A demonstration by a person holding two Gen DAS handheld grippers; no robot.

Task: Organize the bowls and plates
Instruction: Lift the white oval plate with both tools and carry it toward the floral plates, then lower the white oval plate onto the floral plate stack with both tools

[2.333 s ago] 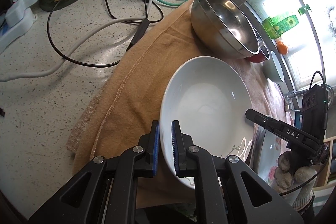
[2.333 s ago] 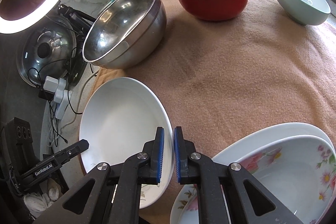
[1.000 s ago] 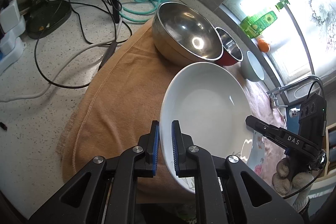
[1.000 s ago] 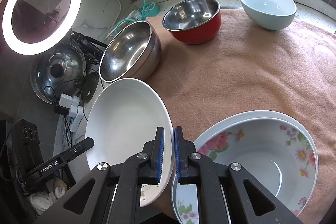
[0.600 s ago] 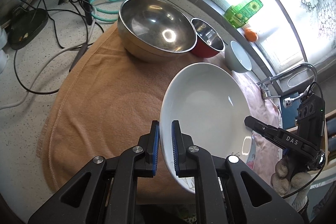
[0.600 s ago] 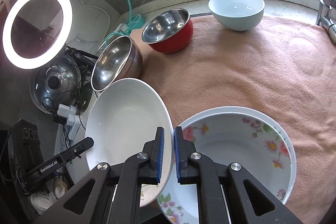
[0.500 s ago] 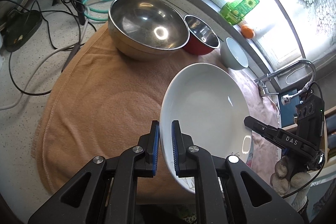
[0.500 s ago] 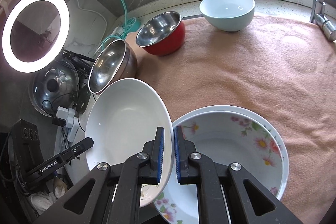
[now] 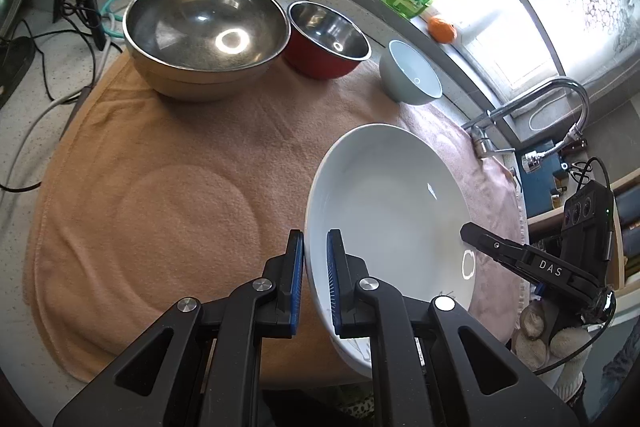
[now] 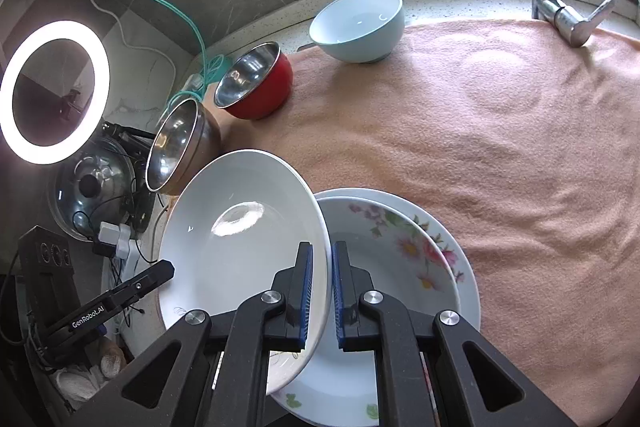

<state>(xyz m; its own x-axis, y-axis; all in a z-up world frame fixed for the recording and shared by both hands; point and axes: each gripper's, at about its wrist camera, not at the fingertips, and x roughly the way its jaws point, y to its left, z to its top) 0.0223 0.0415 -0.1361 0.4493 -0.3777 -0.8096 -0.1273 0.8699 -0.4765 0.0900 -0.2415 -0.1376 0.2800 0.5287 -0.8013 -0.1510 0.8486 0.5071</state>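
Above the peach towel (image 9: 160, 187), a white plate (image 9: 384, 211) hangs between two grippers, beside the floral stack.

Largest first: the towel carries the big steel bowl (image 9: 204, 31), the flowered plates (image 10: 420, 267), the red bowl (image 9: 324, 43) and the pale blue bowl (image 9: 412, 75). The left gripper (image 9: 316, 279) and right gripper (image 10: 320, 287) each pinch opposite rims of the white plate, jaws nearly closed. Tilted as it is, the plate could slip from the narrow pads, or its low edge could clip the floral rim just beside it and chip.
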